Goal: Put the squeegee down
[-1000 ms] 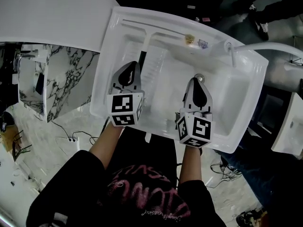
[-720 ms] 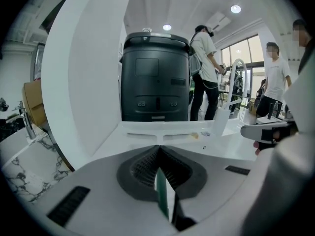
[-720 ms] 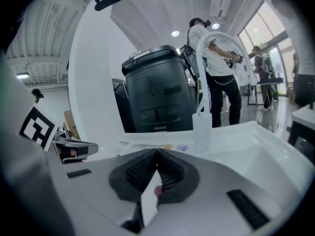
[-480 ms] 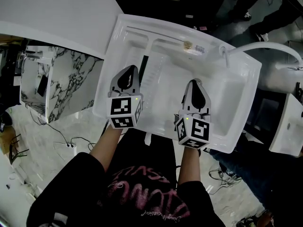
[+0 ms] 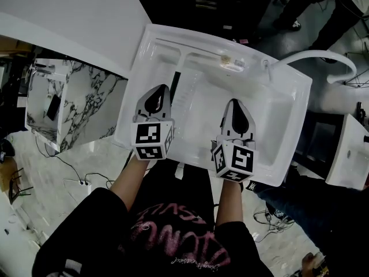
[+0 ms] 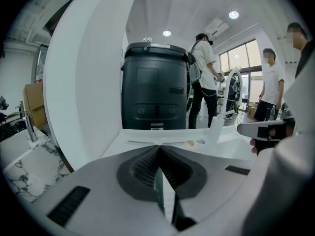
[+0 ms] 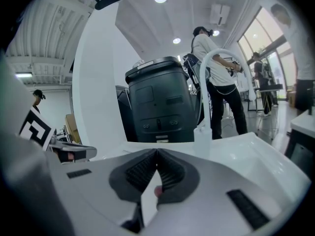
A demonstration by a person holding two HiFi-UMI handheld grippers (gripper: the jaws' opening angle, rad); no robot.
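Observation:
In the head view a T-shaped squeegee (image 5: 177, 62) lies flat on the white sink's (image 5: 291, 154) drainer. Its long bar is at the far side and its dark handle end (image 5: 174, 81) points toward me. My left gripper (image 5: 157, 90) hovers just left of that handle end, apart from it, jaws shut on nothing. My right gripper (image 5: 236, 103) hangs over the basin, also shut and empty. In the left gripper view the left gripper (image 6: 158, 147) shows its pads meeting at the tip. The right gripper view shows the same of the right gripper (image 7: 156, 152).
A white curved faucet (image 5: 314, 55) rises at the sink's far right, also seen as the faucet (image 7: 211, 82). Small items (image 5: 226, 57) sit on the back ledge. A white counter (image 5: 57, 16) and marble cabinet (image 5: 75, 103) lie left. A dark bin (image 6: 155, 87) and standing people (image 6: 204, 77) are beyond.
Both grippers stay shut and keep their places over the sink. Only the head view has shifted slightly; the squeegee lies where it was.

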